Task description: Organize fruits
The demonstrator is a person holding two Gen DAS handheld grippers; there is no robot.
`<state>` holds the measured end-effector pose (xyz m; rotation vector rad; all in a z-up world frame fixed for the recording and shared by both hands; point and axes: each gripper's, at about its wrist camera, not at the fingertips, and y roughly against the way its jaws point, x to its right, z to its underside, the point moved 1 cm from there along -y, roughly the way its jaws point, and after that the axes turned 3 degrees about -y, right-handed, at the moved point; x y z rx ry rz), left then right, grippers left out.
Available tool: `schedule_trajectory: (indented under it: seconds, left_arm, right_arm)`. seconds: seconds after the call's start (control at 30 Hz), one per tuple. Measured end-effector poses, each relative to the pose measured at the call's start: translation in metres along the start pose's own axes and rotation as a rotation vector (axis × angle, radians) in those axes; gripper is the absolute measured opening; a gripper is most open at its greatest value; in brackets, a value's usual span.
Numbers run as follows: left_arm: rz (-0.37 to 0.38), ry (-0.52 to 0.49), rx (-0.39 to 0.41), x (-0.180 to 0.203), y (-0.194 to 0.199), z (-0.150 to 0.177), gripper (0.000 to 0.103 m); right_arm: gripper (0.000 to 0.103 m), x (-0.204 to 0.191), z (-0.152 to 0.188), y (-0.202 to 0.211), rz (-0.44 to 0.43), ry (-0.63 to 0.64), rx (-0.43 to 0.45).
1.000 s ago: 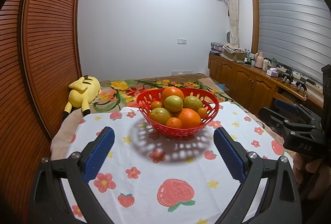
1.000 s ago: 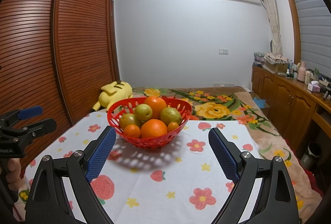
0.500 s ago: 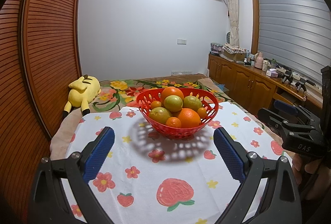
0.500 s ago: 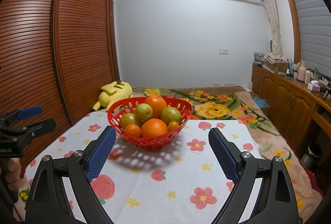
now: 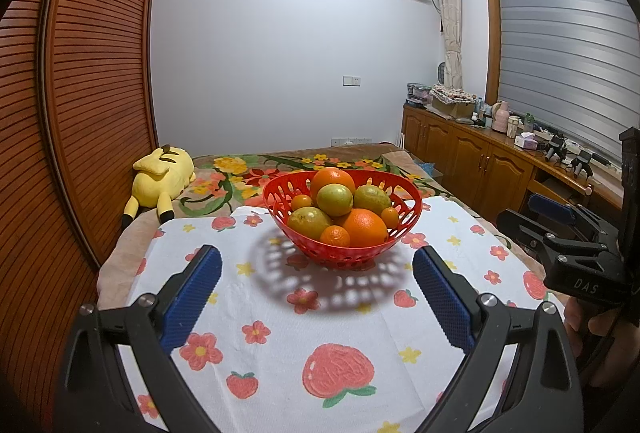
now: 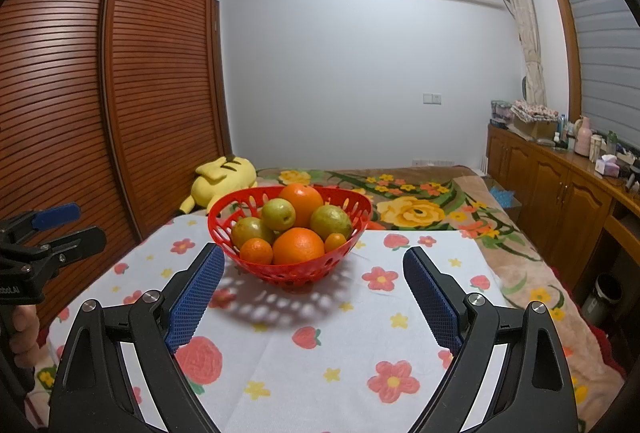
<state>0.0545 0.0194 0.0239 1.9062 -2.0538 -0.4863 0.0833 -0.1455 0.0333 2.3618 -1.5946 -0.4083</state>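
Observation:
A red perforated basket [image 5: 410, 211] stands on the flower-print cloth, heaped with large oranges [image 5: 365, 227], small tangerines [image 5: 335, 236] and green-yellow fruits [image 5: 335, 199]. It also shows in the right wrist view [image 6: 224, 233], with an orange [image 6: 298, 245] at its front. My left gripper [image 5: 316, 273] is open and empty, a little short of the basket. My right gripper [image 6: 312, 269] is open and empty, its left pad [image 6: 196, 299] close to the basket's near left side. Each gripper shows at the edge of the other's view.
The white cloth [image 5: 280, 333] with flowers and strawberries covers the table. A yellow plush toy [image 5: 160, 181] lies on the bed behind. A slatted wooden wardrobe [image 6: 80, 113] stands at the left. A wooden sideboard [image 5: 480, 161] with bottles runs along the right.
The right gripper has crept slightly toward the basket. The left gripper and the fruits have barely moved.

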Motion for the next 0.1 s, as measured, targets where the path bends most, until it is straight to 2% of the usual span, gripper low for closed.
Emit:
schedule_trajectory:
  seconds: [0.1]
  left_arm:
    - [-0.001, 0.001, 0.0, -0.0001, -0.0003, 0.0002, 0.098]
  right_arm:
    - [0.093, 0.0001, 0.0001, 0.0002, 0.001, 0.0, 0.001]
